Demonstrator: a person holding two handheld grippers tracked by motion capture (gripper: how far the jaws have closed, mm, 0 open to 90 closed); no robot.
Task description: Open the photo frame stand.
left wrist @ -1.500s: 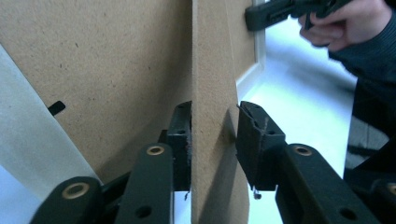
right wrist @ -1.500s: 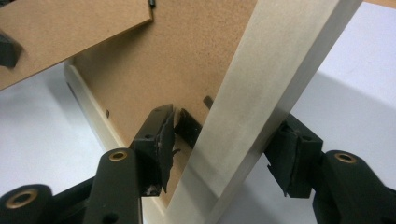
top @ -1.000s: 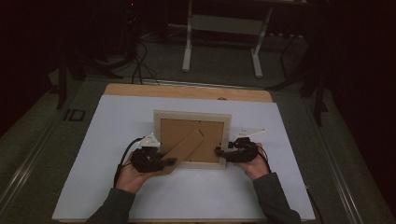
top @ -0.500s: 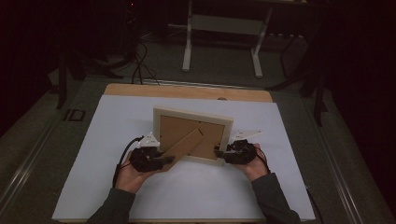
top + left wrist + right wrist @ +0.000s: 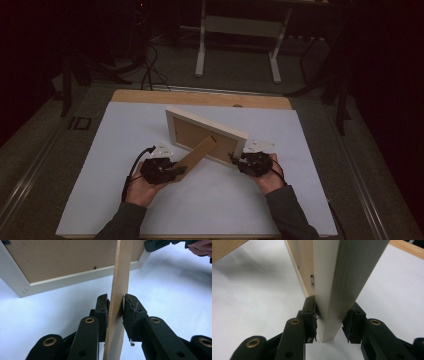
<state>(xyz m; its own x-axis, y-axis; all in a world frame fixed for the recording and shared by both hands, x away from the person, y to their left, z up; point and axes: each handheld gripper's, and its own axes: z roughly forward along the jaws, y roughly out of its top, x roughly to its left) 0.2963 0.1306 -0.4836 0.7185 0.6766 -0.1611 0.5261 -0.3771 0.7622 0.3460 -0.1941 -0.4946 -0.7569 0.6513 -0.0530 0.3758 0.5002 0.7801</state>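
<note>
A pale wooden picture frame (image 5: pixel 176 124) stands tilted on the white table top (image 5: pixel 310 200), its brown back (image 5: pixel 62 257) towards me. Its brown stand leg (image 5: pixel 197 154) slants down to my left gripper (image 5: pixel 174 172), which is shut on the leg's thin board (image 5: pixel 120 277); both pads (image 5: pixel 103 307) press on it. My right gripper (image 5: pixel 236 162) is at the frame's lower right corner. Its jaws have just been closing, and they now clamp the frame's pale edge (image 5: pixel 342 277) between them. In the left gripper view the right gripper (image 5: pixel 160 243) shows at the top right.
The white top covers a wooden table whose bare strip (image 5: pixel 200 97) runs along the far edge. A metal stand (image 5: pixel 240 30) and cables (image 5: pixel 150 65) are on the dark floor beyond. White surface lies to the left, right and front of the frame.
The frame has risen from lying flat to standing tilted on its lower edge. The right gripper has closed on its corner. The left gripper kept hold of the stand leg.
</note>
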